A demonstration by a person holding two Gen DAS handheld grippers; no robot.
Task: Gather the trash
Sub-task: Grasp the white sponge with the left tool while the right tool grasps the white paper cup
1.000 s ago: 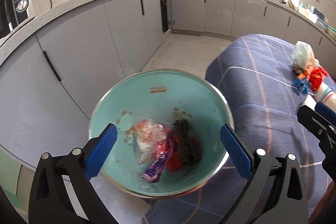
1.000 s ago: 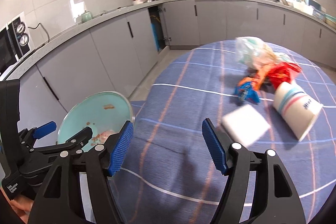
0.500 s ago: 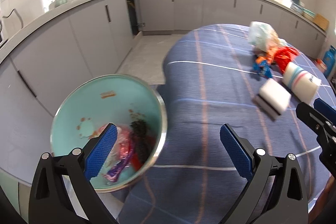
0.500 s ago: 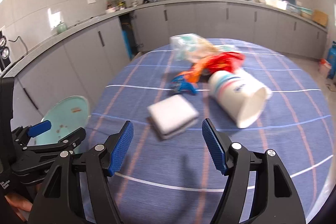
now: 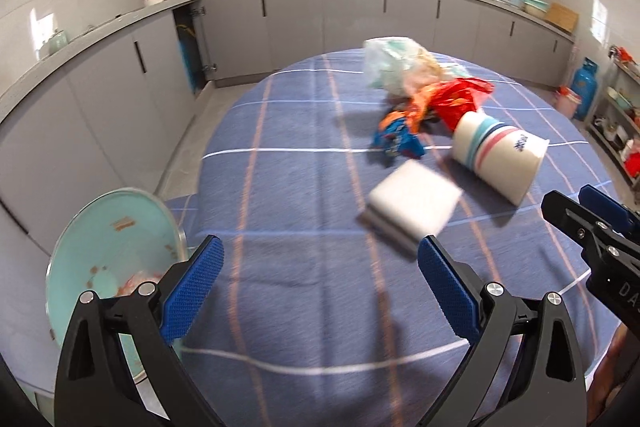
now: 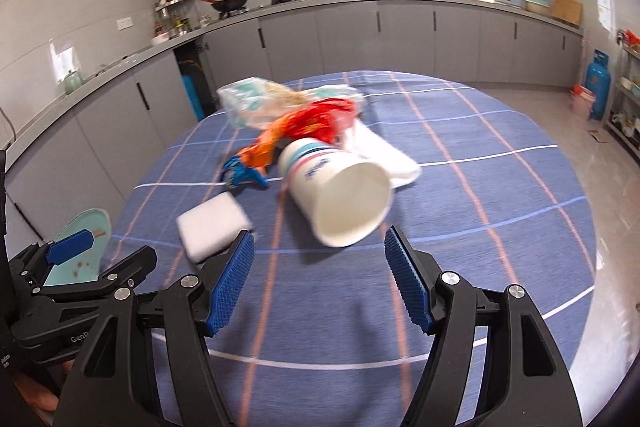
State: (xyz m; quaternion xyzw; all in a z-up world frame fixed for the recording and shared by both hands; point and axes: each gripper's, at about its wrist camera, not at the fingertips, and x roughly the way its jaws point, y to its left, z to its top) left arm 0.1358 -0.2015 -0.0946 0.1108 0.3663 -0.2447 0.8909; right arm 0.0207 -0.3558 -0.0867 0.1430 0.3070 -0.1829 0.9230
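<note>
Sitting just off the bench's (image 5: 304, 307) left edge, the teal bin (image 5: 116, 239) holds a few wrappers, now mostly hidden behind the left gripper (image 5: 320, 283), which has swung from over the bin toward the bench. Both it and the right gripper (image 6: 318, 281) have fingers spread wide, holding nothing. Near the bench's far edge lie a tipped, empty paper cup (image 6: 340, 195), a white sponge (image 6: 212, 227) and crumpled wrappers (image 6: 288, 115).

Each gripper (image 5: 320, 279) (image 6: 318, 281) has black arms, silver screws and blue textured pads (image 5: 192, 287)
</note>
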